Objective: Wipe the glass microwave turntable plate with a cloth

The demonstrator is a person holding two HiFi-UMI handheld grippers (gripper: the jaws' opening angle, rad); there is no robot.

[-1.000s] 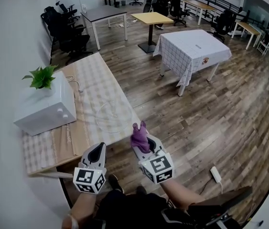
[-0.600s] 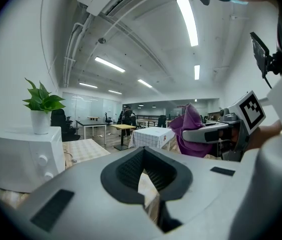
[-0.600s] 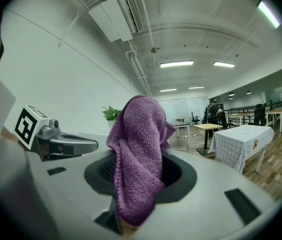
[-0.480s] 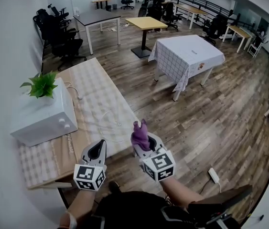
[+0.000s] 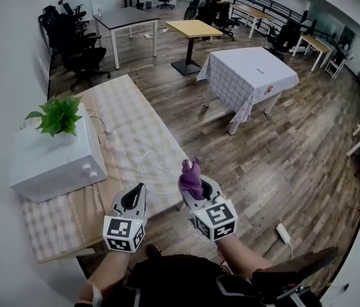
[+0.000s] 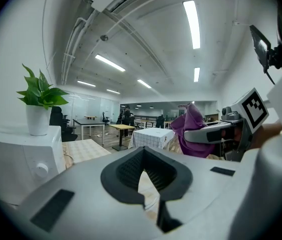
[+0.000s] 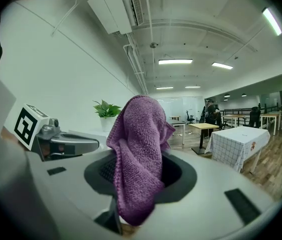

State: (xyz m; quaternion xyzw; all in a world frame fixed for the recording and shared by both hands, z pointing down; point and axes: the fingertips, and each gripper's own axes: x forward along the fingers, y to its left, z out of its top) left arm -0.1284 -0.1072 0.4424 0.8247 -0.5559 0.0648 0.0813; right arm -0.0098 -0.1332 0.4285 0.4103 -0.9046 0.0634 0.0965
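A long table (image 5: 119, 114) under a pale checked covering runs along the wall at the left of the head view, above a wooden floor (image 5: 282, 152); a white microwave (image 5: 55, 165) stands on the table's wall side, its door closed as far as can be told, with a potted plant (image 5: 55, 115) on top. The glass turntable plate (image 5: 159, 170) lies flat on the table near the edge closest to the person, to the right of the microwave and apart from it; being clear, it shows only as a faint ring.

Both grippers hang in front of the person, short of the plate and touching nothing on the table. The left gripper (image 5: 140, 190) points toward the plate's near rim; its own view shows the jaws brought together with nothing between them. The right gripper (image 5: 194, 190) is just beside it, off the table edge over the floor, clamped on a purple knitted cloth (image 5: 190, 176); the cloth stands up out of the jaws and flops over them, held in the air and clear of the glass.

By the look of things the wiping has not begun: the plate is out on the table and the cloth is in hand, so the preparation seems done; what is left is the whole wipe, namely bringing the cloth down onto the glass and rubbing across it, perhaps with the left gripper steadying the rim.
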